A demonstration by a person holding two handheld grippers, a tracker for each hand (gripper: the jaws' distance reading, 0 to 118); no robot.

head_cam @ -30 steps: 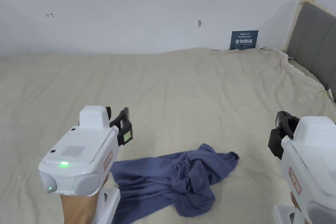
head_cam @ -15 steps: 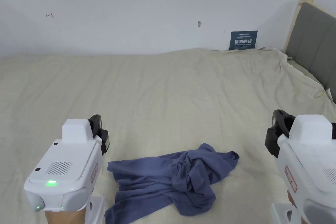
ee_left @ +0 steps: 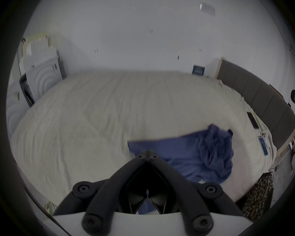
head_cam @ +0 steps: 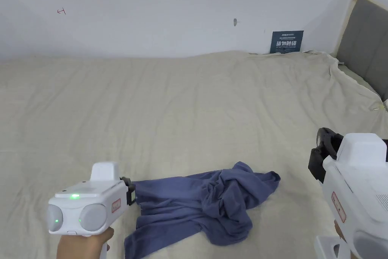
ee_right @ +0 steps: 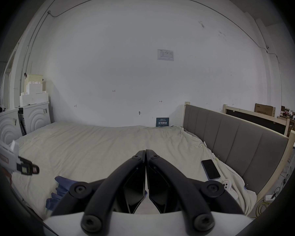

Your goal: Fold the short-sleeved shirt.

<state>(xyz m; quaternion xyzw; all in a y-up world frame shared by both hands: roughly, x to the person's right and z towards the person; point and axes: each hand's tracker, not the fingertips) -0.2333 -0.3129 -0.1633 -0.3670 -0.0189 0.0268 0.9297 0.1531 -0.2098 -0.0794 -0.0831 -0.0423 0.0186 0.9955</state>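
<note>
Far L in the right gripper view: white appliances (ee_right: 36,118) w/ foam blocks stacked on top, against the wall. Left gripper (head_cam: 132,191) sits low at the near-L part of the bed (head_cam: 182,104), held by a hand (head_cam: 81,246); its tips are right at the L edge of the blue shirt (head_cam: 204,206). In the left gripper view the jaws are closed tip to tip at that edge, blurred, so can't tell if cloth is pinched betw them. Shirt lies crumpled on the beige sheet, near front edge, roughly centre: flatter on its L half, bunched into a heap on the R. Behind, a small blue sign (head_cam: 287,41) leans on the wall. Right gripper (head_cam: 322,157) is held above the sheet, well R of the shirt, jaws fully closed on nothing. Further R: grey headboard (head_cam: 363,43), w/ a phone (ee_right: 210,169) lying on the sheet near it
</note>
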